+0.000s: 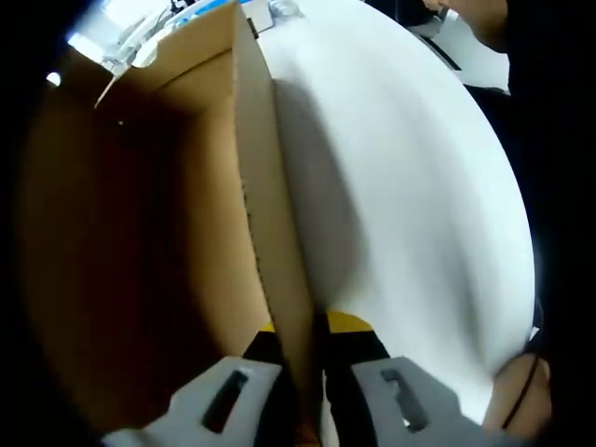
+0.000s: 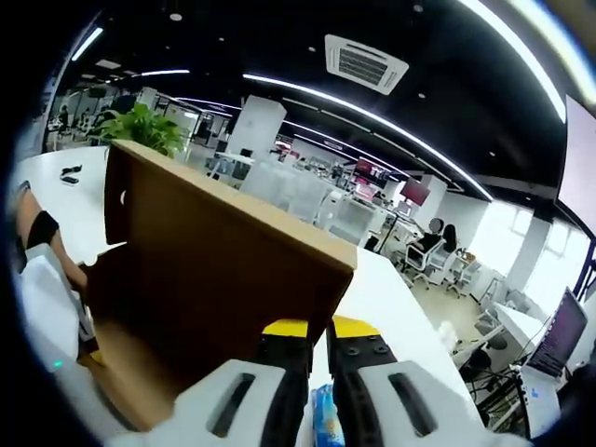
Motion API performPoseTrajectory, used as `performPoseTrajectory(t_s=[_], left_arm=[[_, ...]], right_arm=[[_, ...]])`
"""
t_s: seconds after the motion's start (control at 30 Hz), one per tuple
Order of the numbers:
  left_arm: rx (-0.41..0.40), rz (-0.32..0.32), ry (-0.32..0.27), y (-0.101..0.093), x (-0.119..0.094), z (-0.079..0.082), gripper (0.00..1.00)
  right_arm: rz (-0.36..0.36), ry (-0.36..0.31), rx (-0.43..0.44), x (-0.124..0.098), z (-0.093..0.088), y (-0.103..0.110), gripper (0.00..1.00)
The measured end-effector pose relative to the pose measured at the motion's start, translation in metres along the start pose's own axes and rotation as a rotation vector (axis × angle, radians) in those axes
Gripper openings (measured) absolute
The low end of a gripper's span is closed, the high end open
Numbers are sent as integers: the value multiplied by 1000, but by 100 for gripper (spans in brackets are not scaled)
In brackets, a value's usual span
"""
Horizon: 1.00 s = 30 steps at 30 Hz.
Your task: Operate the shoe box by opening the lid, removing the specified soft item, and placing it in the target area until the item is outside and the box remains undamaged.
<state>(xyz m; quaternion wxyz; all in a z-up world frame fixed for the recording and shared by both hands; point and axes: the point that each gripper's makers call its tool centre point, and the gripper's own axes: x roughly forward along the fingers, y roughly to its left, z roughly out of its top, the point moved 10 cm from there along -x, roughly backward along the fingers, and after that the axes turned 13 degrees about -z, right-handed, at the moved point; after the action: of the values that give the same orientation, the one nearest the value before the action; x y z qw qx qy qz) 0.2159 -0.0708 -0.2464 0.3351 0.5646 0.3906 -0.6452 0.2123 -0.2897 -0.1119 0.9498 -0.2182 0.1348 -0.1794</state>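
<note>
Shoe box (image 1: pixel 186 214) (plain corrugated cardboard): left tongs (image 1: pixel 312 386) pinch its wall, right tongs (image 2: pixel 318 372) closed.

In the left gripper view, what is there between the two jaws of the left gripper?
In the left gripper view, a wall of the cardboard shoe box stands edge-on between the jaws of the left gripper, one jaw inside the box, one over the white table.

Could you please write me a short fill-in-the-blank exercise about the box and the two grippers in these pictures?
1. The left gripper is shut on a wall of the ____ box.
2. The box stands on a ____ table.
3. The tips of the right gripper are ____ in colour.
4. Beyond the box, at upper left in the right gripper view, stands a green ____.

Missing words: cardboard; white; yellow; plant
</note>
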Motion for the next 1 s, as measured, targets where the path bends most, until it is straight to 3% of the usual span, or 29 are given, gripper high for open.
performPoseTrajectory(t_s=[0.23, 1.0], left_arm=[[-4, -1, -5, 0, 0, 0, 4], [-2, 2, -2, 0, 0, 0, 4]], right_arm=[[6, -28, 16, -19, -12, 1, 4], [19, -31, 62, -25, -24, 7, 6]])
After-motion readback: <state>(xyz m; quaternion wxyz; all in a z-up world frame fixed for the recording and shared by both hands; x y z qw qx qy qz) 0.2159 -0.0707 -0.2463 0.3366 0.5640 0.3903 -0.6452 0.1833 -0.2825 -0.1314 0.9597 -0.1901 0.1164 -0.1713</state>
